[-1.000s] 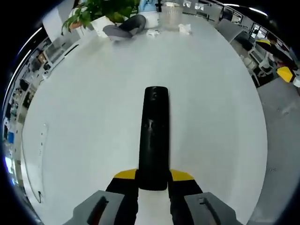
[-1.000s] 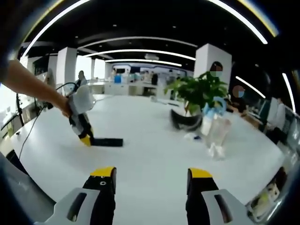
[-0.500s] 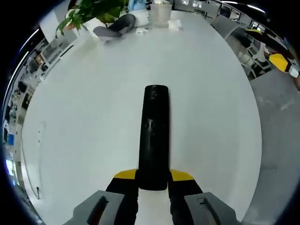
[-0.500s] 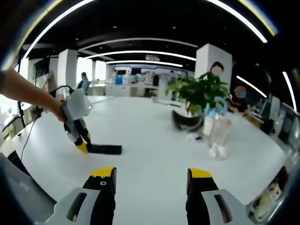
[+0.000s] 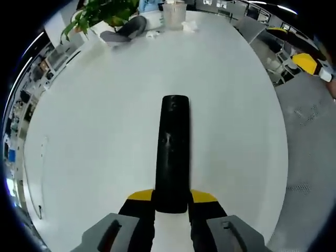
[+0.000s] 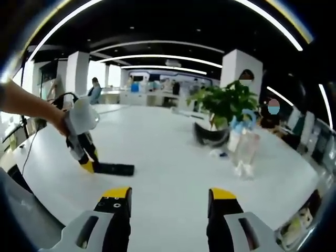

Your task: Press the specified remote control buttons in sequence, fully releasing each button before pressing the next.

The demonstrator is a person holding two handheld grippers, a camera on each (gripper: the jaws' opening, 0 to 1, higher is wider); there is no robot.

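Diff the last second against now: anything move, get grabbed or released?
No grab or release. In the right gripper view, the left hand-held gripper and the remote it clamps have drifted slightly lower and left; some of that may be camera motion. The right hand-held gripper stays open and empty over the white table. The plant is unchanged.

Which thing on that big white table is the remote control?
Start at the white table and find the left gripper at its near side. The remote control is the flat black bar lying in its yellow-tipped jaws, far from the potted plant.
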